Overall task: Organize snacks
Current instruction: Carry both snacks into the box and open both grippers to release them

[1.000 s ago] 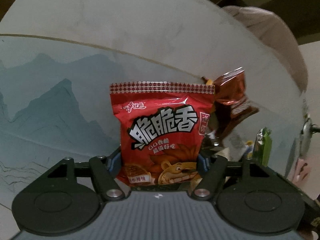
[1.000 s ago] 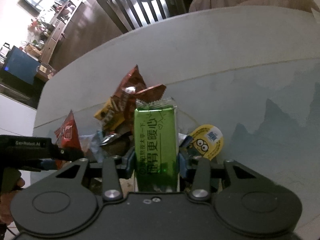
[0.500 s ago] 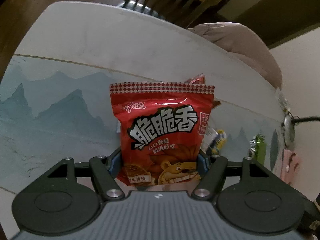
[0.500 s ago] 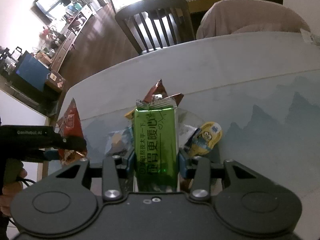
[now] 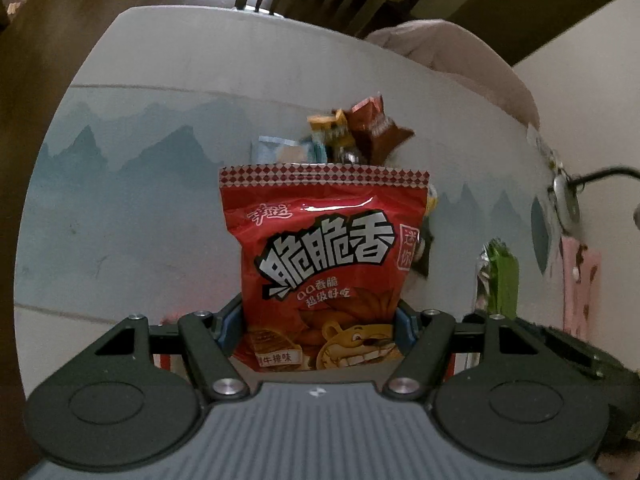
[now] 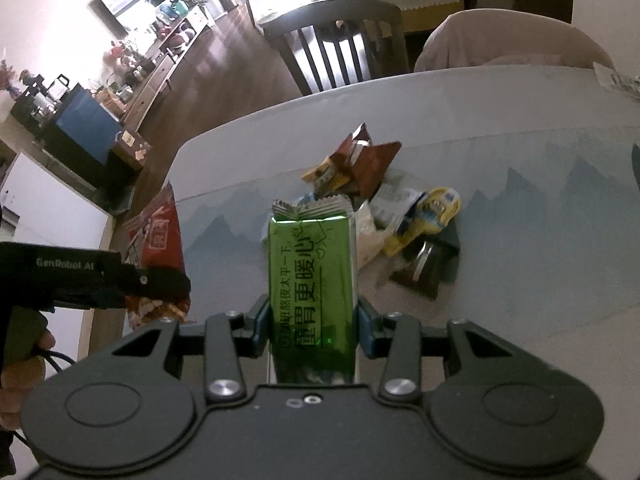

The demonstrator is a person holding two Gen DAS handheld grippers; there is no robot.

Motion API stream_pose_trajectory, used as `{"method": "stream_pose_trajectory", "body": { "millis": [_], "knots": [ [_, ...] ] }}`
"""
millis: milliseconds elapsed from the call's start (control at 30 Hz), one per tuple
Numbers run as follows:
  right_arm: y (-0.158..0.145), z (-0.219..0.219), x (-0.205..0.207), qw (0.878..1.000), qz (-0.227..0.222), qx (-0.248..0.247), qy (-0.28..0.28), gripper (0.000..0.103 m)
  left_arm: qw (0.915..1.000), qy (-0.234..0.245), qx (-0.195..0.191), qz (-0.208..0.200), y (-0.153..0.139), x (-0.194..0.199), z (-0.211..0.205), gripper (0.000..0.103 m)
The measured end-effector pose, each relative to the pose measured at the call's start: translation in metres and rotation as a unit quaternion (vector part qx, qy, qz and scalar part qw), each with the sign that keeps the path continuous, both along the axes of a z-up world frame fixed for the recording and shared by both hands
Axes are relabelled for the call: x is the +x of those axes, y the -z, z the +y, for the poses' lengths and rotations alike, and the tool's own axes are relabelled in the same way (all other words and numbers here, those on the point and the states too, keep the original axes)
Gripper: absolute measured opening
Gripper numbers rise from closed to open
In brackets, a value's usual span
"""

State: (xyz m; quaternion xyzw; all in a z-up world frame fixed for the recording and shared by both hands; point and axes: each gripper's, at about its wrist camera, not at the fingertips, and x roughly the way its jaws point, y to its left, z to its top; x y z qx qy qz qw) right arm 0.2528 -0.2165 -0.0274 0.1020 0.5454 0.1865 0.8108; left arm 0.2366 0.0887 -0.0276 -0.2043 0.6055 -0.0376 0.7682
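Note:
My left gripper (image 5: 318, 320) is shut on a red snack bag (image 5: 324, 264) with white Chinese lettering, held upright above the table. My right gripper (image 6: 312, 328) is shut on a green foil snack pack (image 6: 312, 272), also held upright. The left gripper (image 6: 100, 276) and its red bag (image 6: 158, 240) show at the left of the right wrist view. The green pack (image 5: 500, 276) shows at the right of the left wrist view. A pile of snacks (image 6: 384, 200) lies on the table ahead: brown and yellow packets (image 5: 360, 132), a yellow cartoon pack (image 6: 432, 216), a dark packet (image 6: 432, 268).
The table has a pale blue mountain-pattern mat (image 6: 540, 220). A dark wooden chair (image 6: 336, 44) and a cushioned chair with a beige cover (image 6: 500, 44) stand beyond the far edge. A pink item (image 5: 580, 280) and a cable (image 5: 592, 176) lie at the table's right side.
Both grippers have lifted and pulled back from the snack pile with their packs still held. More of the table, the pile and the room shows now.

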Motion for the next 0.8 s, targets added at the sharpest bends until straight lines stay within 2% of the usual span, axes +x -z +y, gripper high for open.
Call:
{"method": "stream_pose_trajectory", "body": {
  "millis": [267, 433, 667, 800],
  "knots": [
    [0.004, 0.011, -0.036, 1.0, 0.015, -0.001, -0.014, 0.042, 0.9992, 0.02, 0.009, 0.034, 0.012, -0.056, -0.008, 0.071],
    [0.014, 0.015, -0.063, 0.999, 0.03, 0.0, -0.018, 0.042, 0.9987, 0.028, 0.011, 0.042, 0.023, -0.084, -0.01, 0.071],
    [0.05, 0.024, -0.106, 0.998, 0.051, -0.019, -0.03, 0.042, 0.9968, 0.043, 0.031, 0.06, 0.055, -0.111, -0.017, 0.071],
    [0.065, 0.033, -0.118, 0.997, 0.044, -0.049, -0.043, 0.042, 0.9948, 0.058, 0.058, 0.06, 0.069, -0.12, -0.026, 0.071]
  ]
}}
